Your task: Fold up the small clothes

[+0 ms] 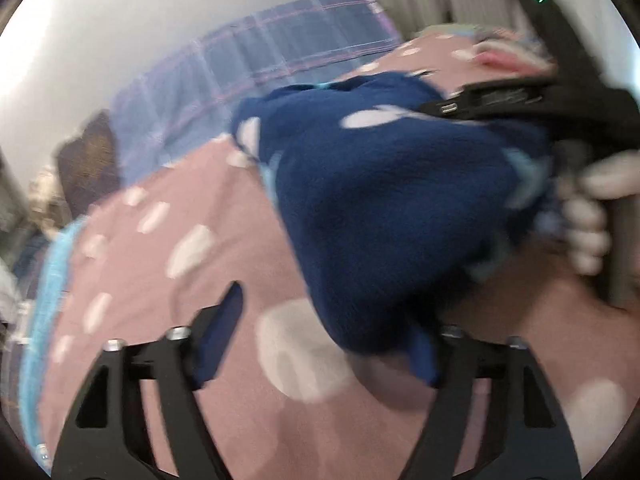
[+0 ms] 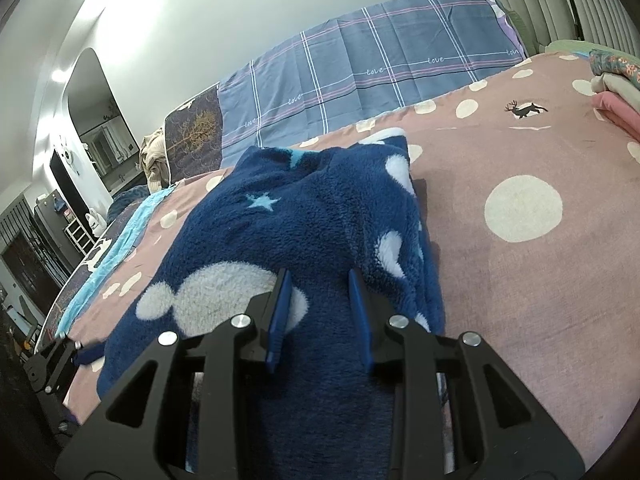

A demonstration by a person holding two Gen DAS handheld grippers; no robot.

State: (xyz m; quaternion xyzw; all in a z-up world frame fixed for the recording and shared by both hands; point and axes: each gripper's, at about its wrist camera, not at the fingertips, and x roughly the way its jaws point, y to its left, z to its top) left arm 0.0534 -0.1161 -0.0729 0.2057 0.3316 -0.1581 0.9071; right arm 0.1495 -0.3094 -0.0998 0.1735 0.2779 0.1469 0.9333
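**Fleece Between My Claws on the Dotted Bed**

Blue pads on my right claw (image 2: 320, 280) sit closest to the lens, standing apart with a clear gap between them, and nothing is pinched there. They hover just over the navy fleece garment (image 2: 304, 216), which lies spread across the pink bedspread (image 2: 520, 280) with its white blobs and a pale blue star facing up. One edge of the fleece is doubled over on the right side, near a large cream dot on the cover.

My left claw (image 1: 332, 316) is wide apart too. From its own blurred view, a hanging bulge of the same garment (image 1: 380, 216) droops down against the right-hand finger, but the two pads are well separated and I cannot see them closing on cloth. At the upper right of that view, the black body of my other tool (image 1: 520, 100) and my gloved right hand (image 1: 588, 208) sit against the raised part of the fleece.

Behind the bedspread stands a blue plaid cushion (image 2: 360, 80) against the wall. At the far right edge of the bed, a small stack of folded clothes (image 2: 616, 92) rests, pink and pale layers with a floral piece on top. A turquoise strip (image 2: 120, 240) runs along the bed's left edge.
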